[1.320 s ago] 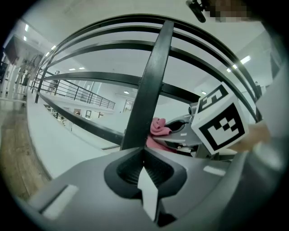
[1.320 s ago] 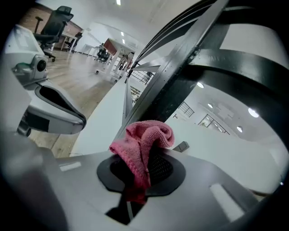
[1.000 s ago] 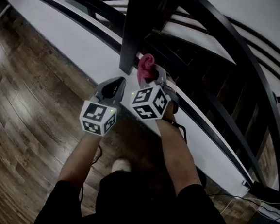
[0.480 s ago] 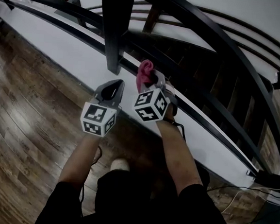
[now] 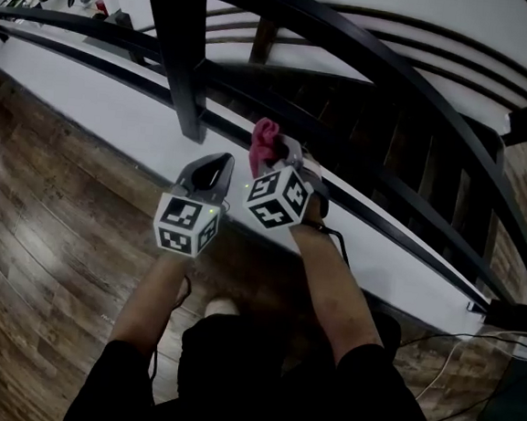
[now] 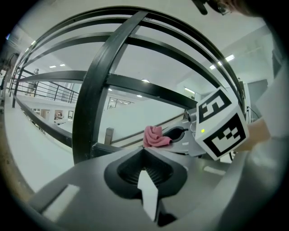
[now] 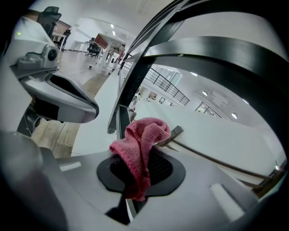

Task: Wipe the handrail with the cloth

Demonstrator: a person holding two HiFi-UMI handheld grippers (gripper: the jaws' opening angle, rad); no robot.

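Note:
A black handrail [image 5: 369, 51] curves across the top of the head view, with a thick black post [image 5: 180, 69] under it. My right gripper [image 5: 273, 148] is shut on a pink cloth [image 5: 264, 139], which is bunched above its jaws and held up close to the lower black rails. In the right gripper view the cloth [image 7: 141, 145] hangs out of the shut jaws of that gripper [image 7: 133, 189]. My left gripper [image 5: 214, 162] is just left of it, shut and empty. The left gripper view shows its closed jaws [image 6: 144, 155], the post [image 6: 92, 97] and the cloth [image 6: 156, 136] beyond.
A white ledge [image 5: 117, 101] runs under the railing. Dark wood floor [image 5: 42, 231] lies to the left and below. Stair treads show behind the rails [image 5: 407, 144]. Cables [image 5: 453, 350] lie on the floor at lower right. The person's shoe [image 5: 223, 307] stands below the grippers.
The post has slid left in the head view and both grippers sit a little higher, further right of it. The right gripper still grips the cloth; the left stays shut.

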